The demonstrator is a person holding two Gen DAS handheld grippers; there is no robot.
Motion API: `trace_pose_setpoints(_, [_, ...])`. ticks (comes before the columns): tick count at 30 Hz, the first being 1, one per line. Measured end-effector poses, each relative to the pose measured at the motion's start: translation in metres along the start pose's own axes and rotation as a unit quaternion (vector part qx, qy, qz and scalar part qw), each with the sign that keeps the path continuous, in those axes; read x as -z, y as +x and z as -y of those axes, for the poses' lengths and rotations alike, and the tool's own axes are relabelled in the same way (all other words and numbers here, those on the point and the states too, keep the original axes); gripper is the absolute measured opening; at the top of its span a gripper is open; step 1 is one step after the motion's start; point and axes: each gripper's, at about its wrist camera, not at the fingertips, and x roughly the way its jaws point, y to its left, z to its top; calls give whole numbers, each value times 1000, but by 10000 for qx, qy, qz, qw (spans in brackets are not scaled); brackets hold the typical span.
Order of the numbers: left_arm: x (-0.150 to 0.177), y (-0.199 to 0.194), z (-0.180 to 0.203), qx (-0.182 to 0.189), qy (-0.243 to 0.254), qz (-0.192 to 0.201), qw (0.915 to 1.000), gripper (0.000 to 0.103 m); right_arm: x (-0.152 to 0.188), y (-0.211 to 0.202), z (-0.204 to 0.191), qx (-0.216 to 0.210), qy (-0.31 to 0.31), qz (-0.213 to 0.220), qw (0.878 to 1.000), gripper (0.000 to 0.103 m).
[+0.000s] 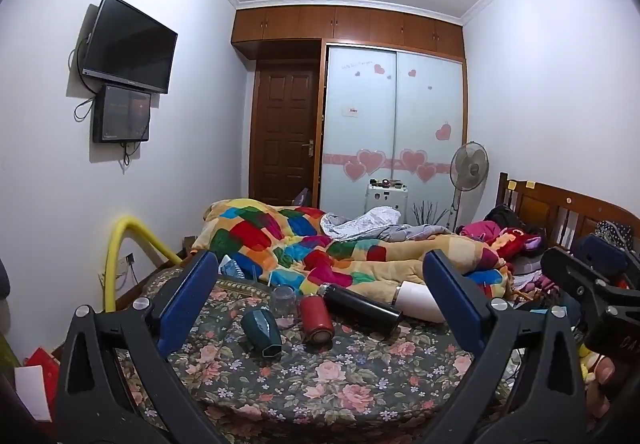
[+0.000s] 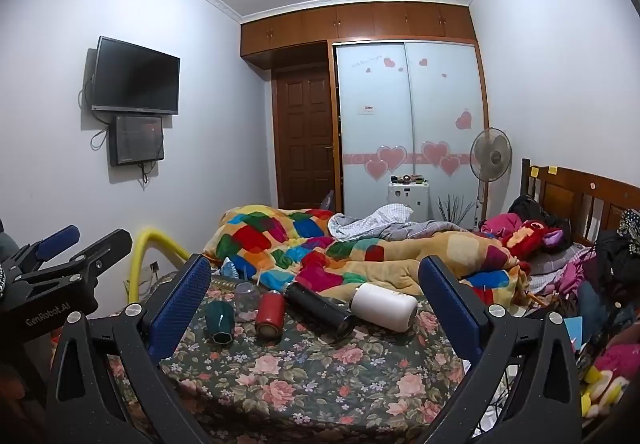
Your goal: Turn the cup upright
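Several cups lie on their sides on the floral bedsheet (image 1: 320,384): a dark teal faceted cup (image 1: 262,330) (image 2: 219,322), a red cup (image 1: 316,318) (image 2: 269,314), a long black flask (image 1: 360,306) (image 2: 320,306) and a white cup (image 1: 416,302) (image 2: 384,306). A clear glass (image 1: 282,300) (image 2: 246,294) stands behind the teal cup. My left gripper (image 1: 320,284) is open and empty, held back above the sheet. My right gripper (image 2: 316,280) is open and empty too, at a similar distance. Each gripper shows at the edge of the other's view.
A colourful patchwork quilt (image 1: 320,248) is heaped behind the cups. Clothes and toys (image 1: 516,240) pile up at the right by the wooden headboard (image 1: 560,207). A yellow tube (image 1: 120,244) arcs at the bed's left side. A wardrobe, door, fan and wall TV stand farther back.
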Motion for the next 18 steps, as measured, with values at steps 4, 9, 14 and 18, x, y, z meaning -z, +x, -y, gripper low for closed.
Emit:
trace_pose_setpoints(4, [0,-8,-1,-8,40,25,10000,103,0,0,0,9,-3,-9,10000,103])
trace_pose_setpoints(9, [1,-8,-1,-7,49,31,10000,103,0,0,-1,10,-7,-7,10000,103])
trace_pose_setpoints(14, [1,-8,-2,-16,51,36,10000,103,0,1,-2,9,-5,-10,10000,103])
trace_pose_setpoints(18, [1,-6,-3,-12,56,29,10000,103,2,-2,0,10,-12,-12,10000,103])
